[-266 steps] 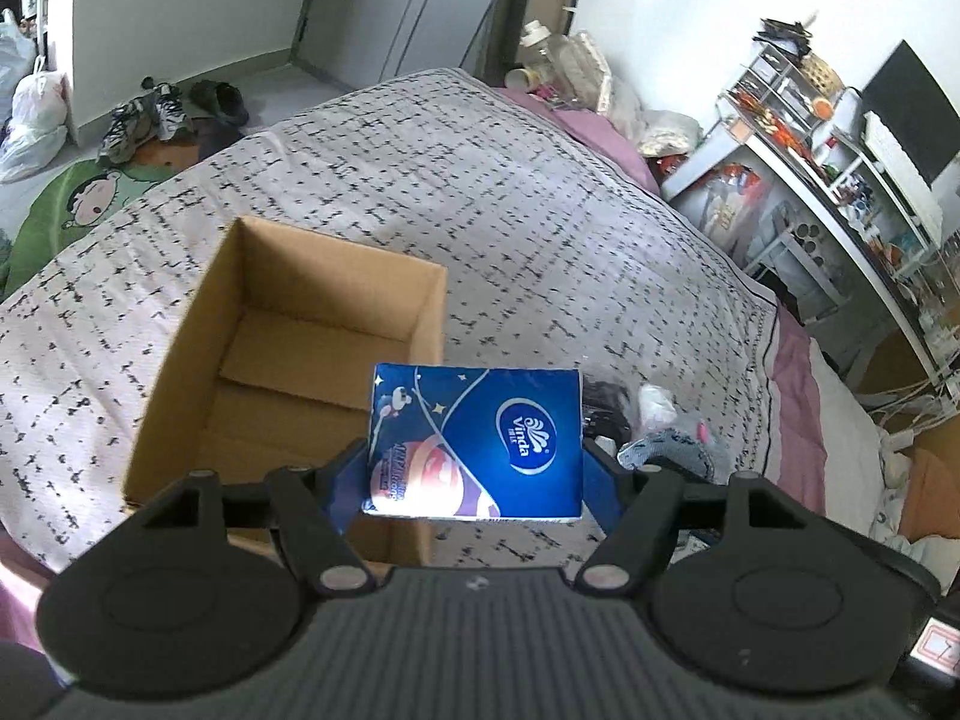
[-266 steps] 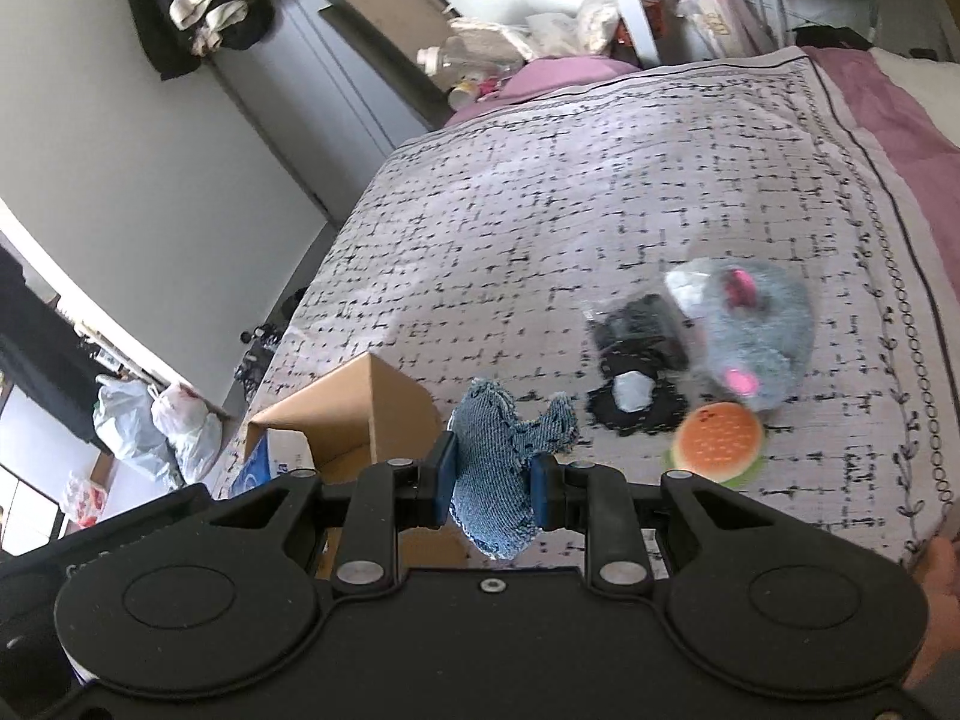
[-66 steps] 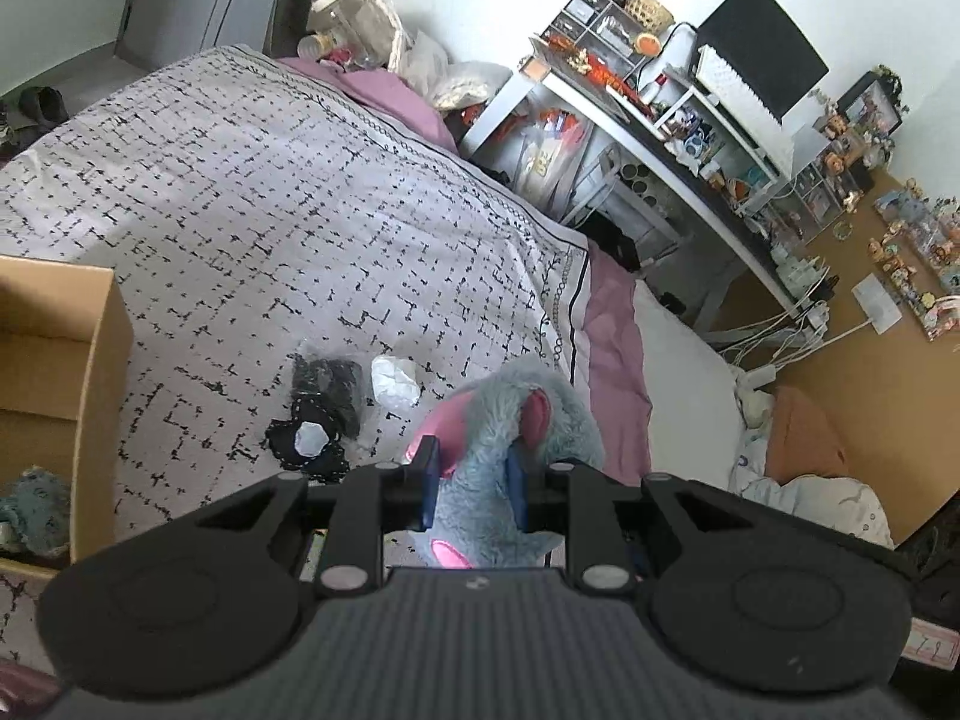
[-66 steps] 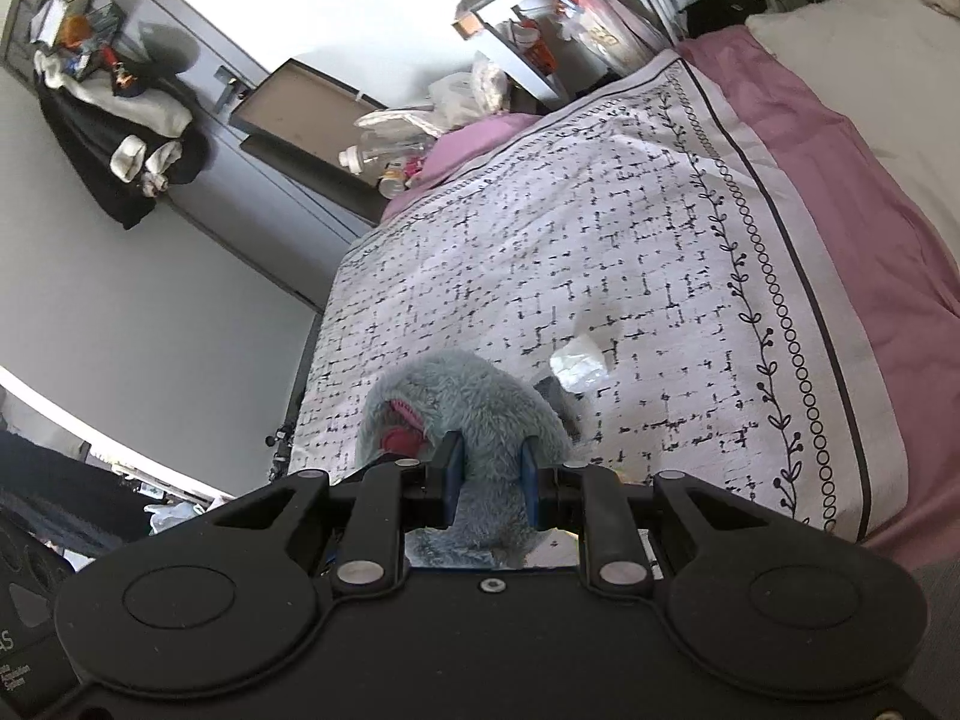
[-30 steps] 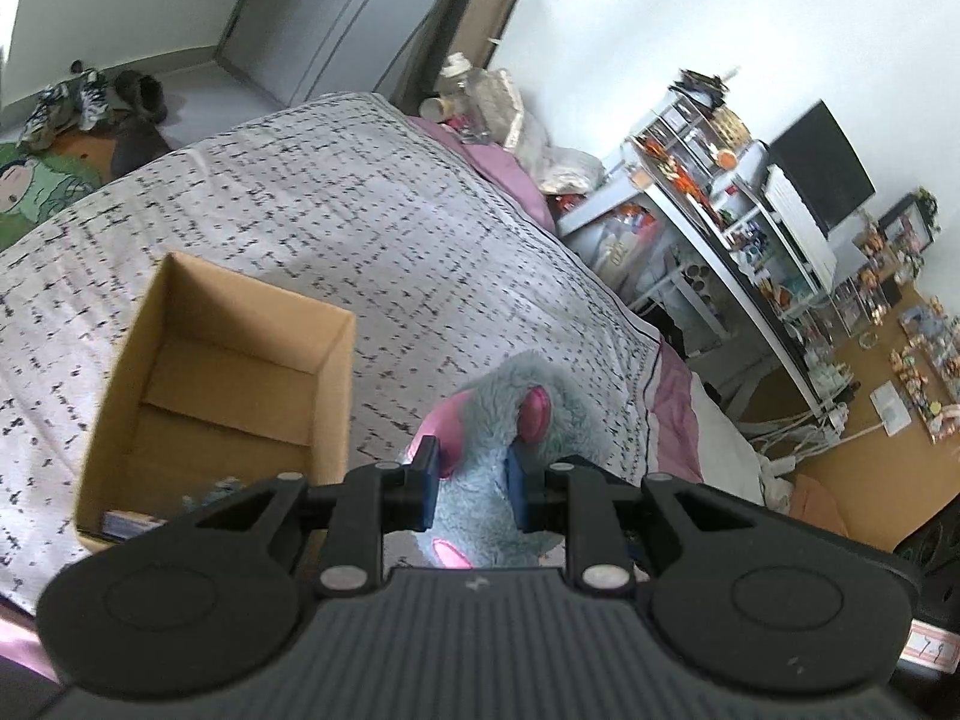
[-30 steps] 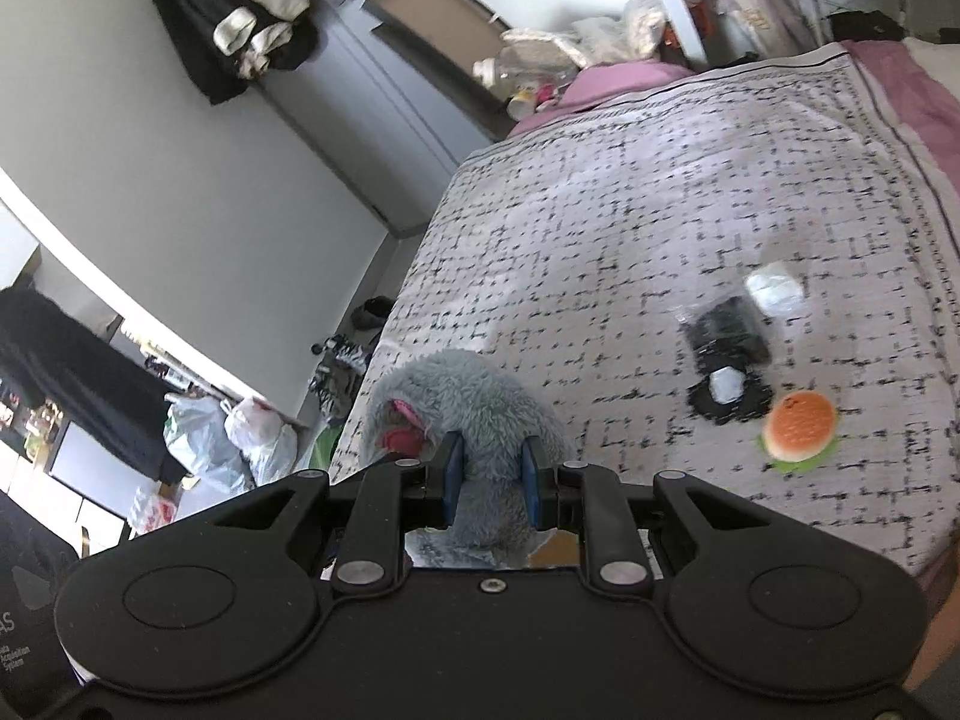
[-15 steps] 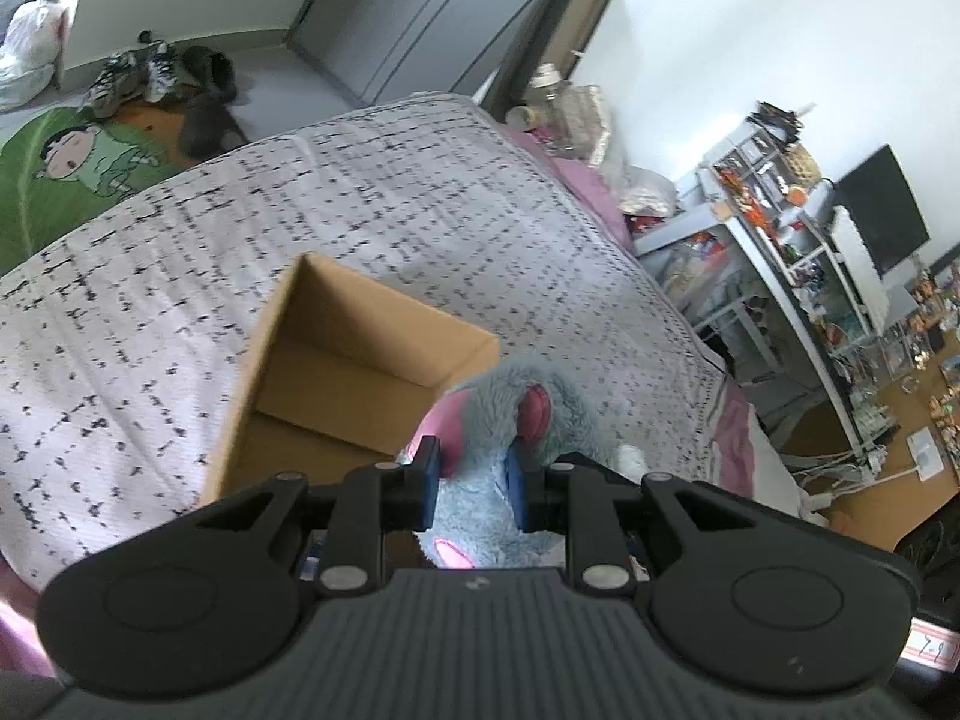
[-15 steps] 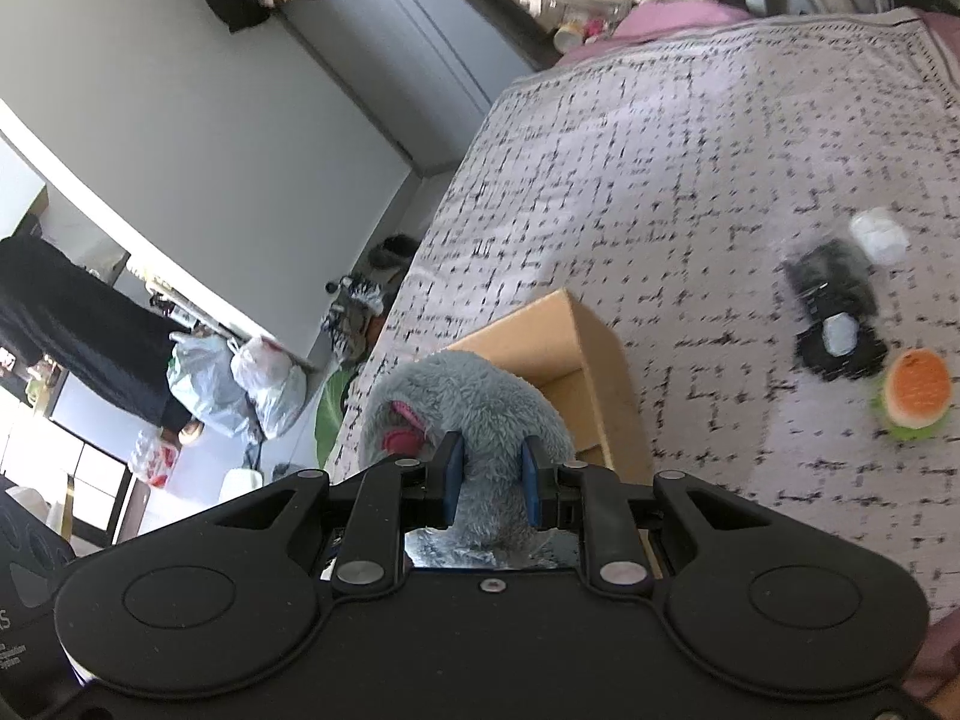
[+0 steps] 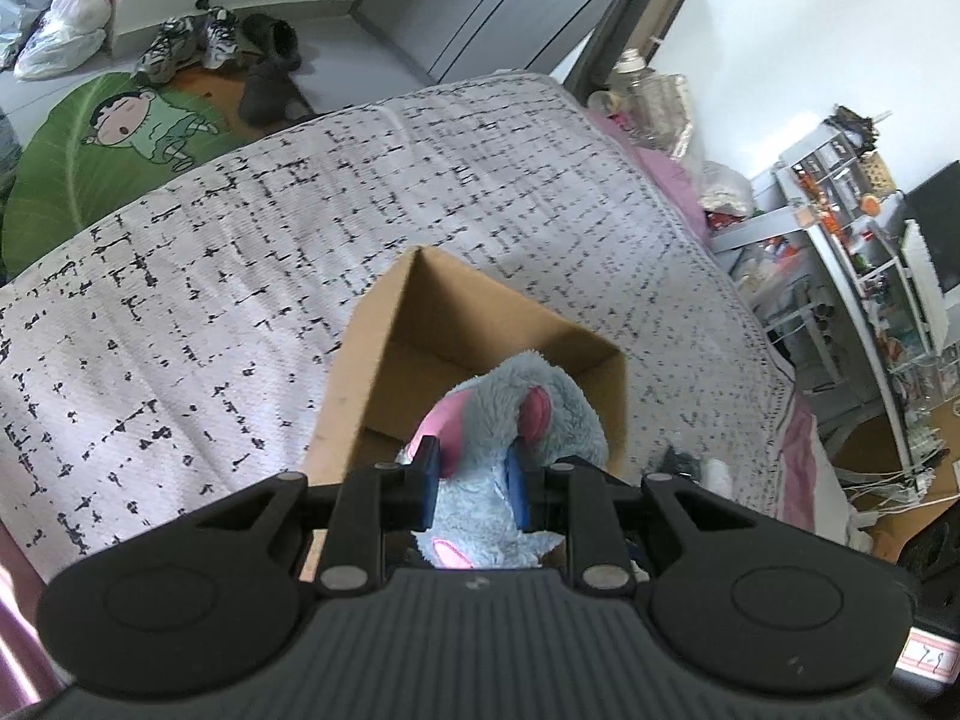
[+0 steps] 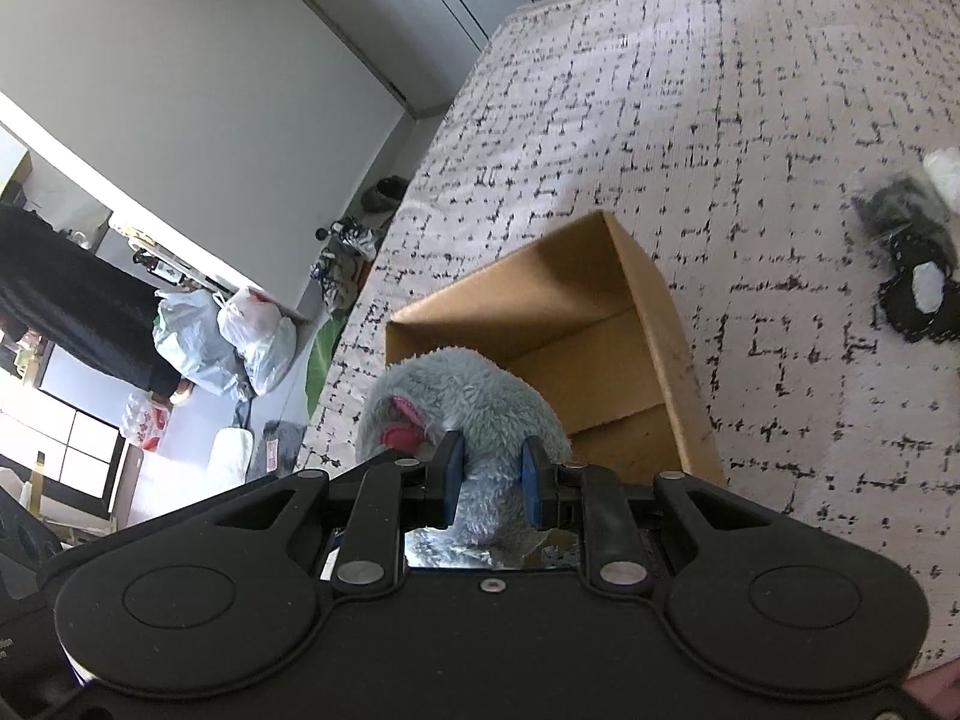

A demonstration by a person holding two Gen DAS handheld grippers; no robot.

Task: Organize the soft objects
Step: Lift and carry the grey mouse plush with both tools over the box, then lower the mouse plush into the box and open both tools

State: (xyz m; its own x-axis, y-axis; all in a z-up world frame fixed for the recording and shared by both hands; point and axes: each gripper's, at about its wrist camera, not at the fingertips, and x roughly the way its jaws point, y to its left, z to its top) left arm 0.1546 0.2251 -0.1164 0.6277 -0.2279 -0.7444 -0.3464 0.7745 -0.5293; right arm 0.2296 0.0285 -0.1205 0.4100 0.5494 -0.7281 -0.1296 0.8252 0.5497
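Both of my grippers are clamped on one thing: a grey-blue plush toy (image 9: pixel 516 420) with pink patches. My left gripper (image 9: pixel 474 489) has its blue pads pressed into the fur on either side of a narrow fold of the body; my right gripper (image 10: pixel 491 483) pinches another fold of the same toy (image 10: pixel 468 402) in the same way. Jaws on both sides are nearly together, with only squashed plush between them.

Position of the toy: held in the air over the open cardboard box (image 9: pixel 384 360), not resting on anything I can see. In the left wrist view the plush covers the near right part of the box opening; in the right wrist view it hangs over the near left corner of the box (image 10: pixel 654 324). Box flaps are open, brown interior walls visible. The floor of the box is largely hidden behind the toy and my fingers, so I cannot tell what lies inside.

The box stands on a bed with a white bedspread (image 9: pixel 198 300) printed with a black broken grid. To the right of the box, well apart from it, a black bundle with a white tag (image 10: pixel 912 264) lies on the spread.

Beyond the bed edge: a green cartoon floor mat (image 9: pixel 114 138), shoes (image 9: pixel 186 48) and plastic bags (image 10: pixel 228 336) on the floor.
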